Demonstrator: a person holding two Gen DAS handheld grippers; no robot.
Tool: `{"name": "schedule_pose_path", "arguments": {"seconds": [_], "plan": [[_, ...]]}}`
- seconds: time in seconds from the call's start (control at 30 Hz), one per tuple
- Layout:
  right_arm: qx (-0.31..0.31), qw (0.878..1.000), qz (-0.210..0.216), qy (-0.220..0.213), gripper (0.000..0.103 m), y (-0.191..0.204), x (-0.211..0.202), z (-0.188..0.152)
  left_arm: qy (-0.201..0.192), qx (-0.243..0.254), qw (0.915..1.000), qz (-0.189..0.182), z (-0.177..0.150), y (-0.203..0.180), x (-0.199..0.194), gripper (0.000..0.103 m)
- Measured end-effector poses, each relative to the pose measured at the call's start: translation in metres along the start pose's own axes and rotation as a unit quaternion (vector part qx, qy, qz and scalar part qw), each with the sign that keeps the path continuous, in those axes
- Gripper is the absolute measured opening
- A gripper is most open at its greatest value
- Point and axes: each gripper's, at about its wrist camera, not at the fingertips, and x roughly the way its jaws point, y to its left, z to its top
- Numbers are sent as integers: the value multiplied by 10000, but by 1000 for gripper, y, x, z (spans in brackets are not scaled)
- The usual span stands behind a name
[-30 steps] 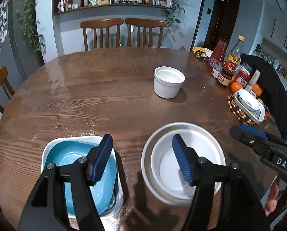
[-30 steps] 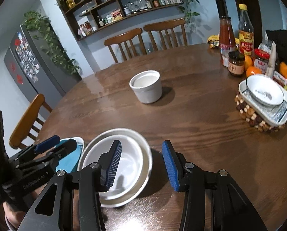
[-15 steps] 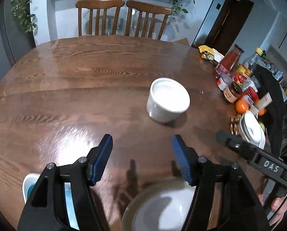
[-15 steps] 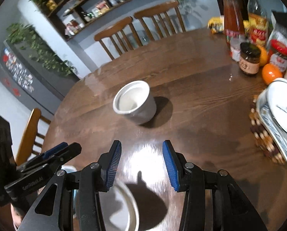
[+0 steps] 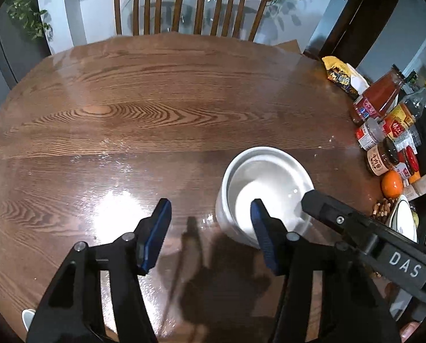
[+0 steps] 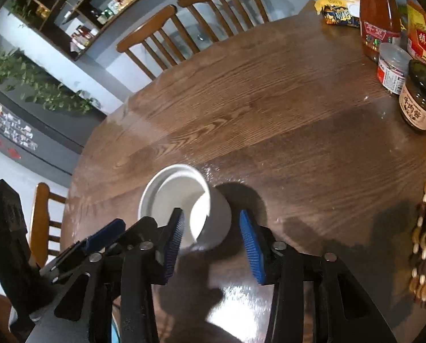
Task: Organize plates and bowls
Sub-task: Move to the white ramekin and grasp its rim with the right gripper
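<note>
- Left wrist view: the left gripper (image 5: pixel 210 233) hangs over the round wooden table (image 5: pixel 161 108), its blue pads apart and nothing pinched between them; the jaws have just been closing a little.
- The white ramekin bowl (image 5: pixel 265 191) stands upright on the wood, ahead and to the right of this gripper, its rim right behind the right-hand pad; I cannot tell whether that pad touches it.
- The right gripper's black body comes in from the right, its tip reaching the bowl's far-right rim.
- Off to the right edge: a red sauce bottle (image 5: pixel 377 97), jars and an orange (image 5: pixel 392 183), well apart from the bowl.
- Two wooden chairs (image 5: pixel 190 3) stand at the table's far side.
- Right wrist view: the right gripper (image 6: pixel 211 230) straddles the same white ramekin bowl (image 6: pixel 184 203); the left pad sits over the bowl's mouth, the right pad just outside its wall.
- These jaws have just been closing too, yet a gap shows at the outer pad, so the grip is still released.
- A brown jar (image 6: pixel 420 97) stands far right, well away.
</note>
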Motion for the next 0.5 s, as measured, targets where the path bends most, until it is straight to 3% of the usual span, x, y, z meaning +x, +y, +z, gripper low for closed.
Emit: {"name": "schedule_pose_path", "arguments": {"seconds": [0.17, 0.27, 0.37, 0.5], "plan": [[-69, 9997, -136, 180, 27, 5, 11, 5, 202, 12, 9997, -136, 2, -2, 9, 30], [-94, 9995, -147, 264, 18, 6, 17, 8, 253, 33, 9994, -213, 3, -5, 13, 27], [-110, 9994, -201, 256, 17, 6, 16, 8, 218, 89, 9993, -290, 2, -9, 12, 19], [-120, 9994, -222, 229, 16, 6, 15, 7, 173, 87, 9995, -259, 1, -10, 13, 18]]}}
